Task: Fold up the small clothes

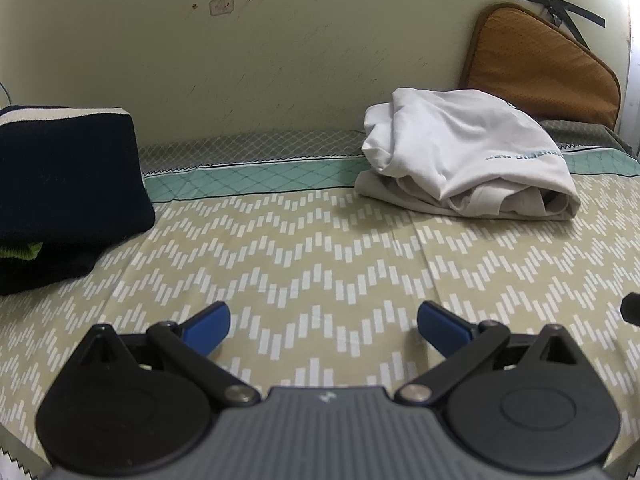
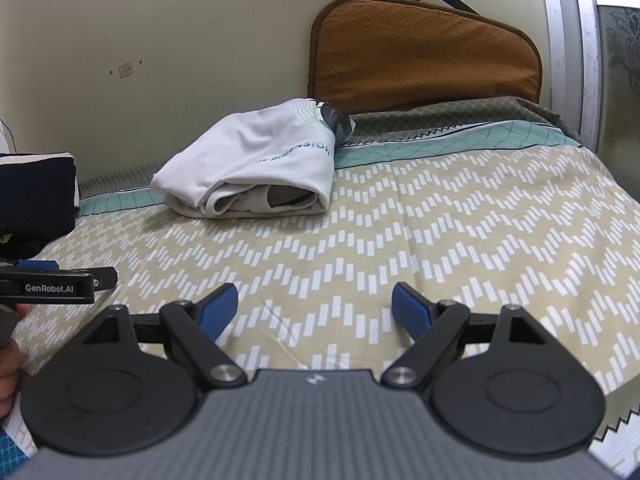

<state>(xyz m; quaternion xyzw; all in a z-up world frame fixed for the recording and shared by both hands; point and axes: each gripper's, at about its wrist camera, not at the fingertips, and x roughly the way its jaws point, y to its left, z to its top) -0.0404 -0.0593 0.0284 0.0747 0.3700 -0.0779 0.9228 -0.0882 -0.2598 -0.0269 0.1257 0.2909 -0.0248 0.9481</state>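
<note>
Both the left gripper (image 1: 323, 326) and right gripper (image 2: 315, 307) hover with jaws wide apart, empty. The white shirt (image 1: 464, 156) sits folded near the bed's (image 1: 320, 256) far edge, its print lettering partly cut off by a fold.

— Where can we pass?
— Ahead of us the bed (image 2: 460, 216) lies bare right up to the folded white shirt (image 2: 256, 160) near the wall.
— What hems us in?
— The dark folded pile (image 1: 68, 184) on the left, the orange cushion (image 2: 424, 56) behind the shirt, and the left hand-held gripper (image 2: 60, 280) beside our right one.
</note>
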